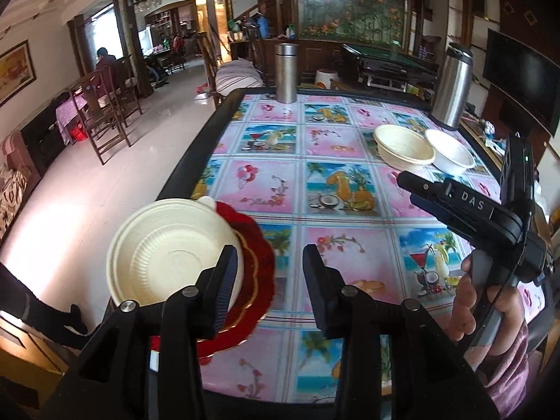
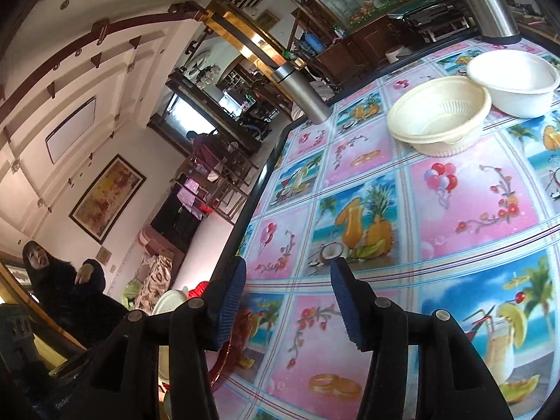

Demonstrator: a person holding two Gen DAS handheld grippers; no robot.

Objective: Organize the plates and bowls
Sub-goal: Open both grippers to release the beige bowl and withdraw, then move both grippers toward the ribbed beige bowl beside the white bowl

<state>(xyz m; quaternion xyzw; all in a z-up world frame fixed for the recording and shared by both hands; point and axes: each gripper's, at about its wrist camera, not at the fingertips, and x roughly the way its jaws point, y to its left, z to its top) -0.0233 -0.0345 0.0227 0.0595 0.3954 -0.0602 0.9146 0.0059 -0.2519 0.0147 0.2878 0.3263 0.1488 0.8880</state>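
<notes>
In the left wrist view our left gripper hangs over the near left part of the table, its 2 jaws apart with only the patterned tablecloth between them. Just left of its left finger a cream plate lies on a red plate with a scalloped gold line; both sit at the table's left edge, and the finger overlaps the cream plate's rim in the picture, though we cannot tell if it touches. Far right on the cloth a cream bowl and a white bowl stand side by side, rims touching or nearly so. Behind them is a steel flask, and a second steel flask stands at the far edge. Our right gripper comes in from the right, held by a hand in a pink sleeve; from this angle we cannot tell how its jaws stand.

In the right wrist view the right gripper has its 2 blue-padded jaws apart and empty above the cloth. The cream bowl and white bowl sit upright at upper right. The stacked plates show only partly at lower left, behind the left finger.
</notes>
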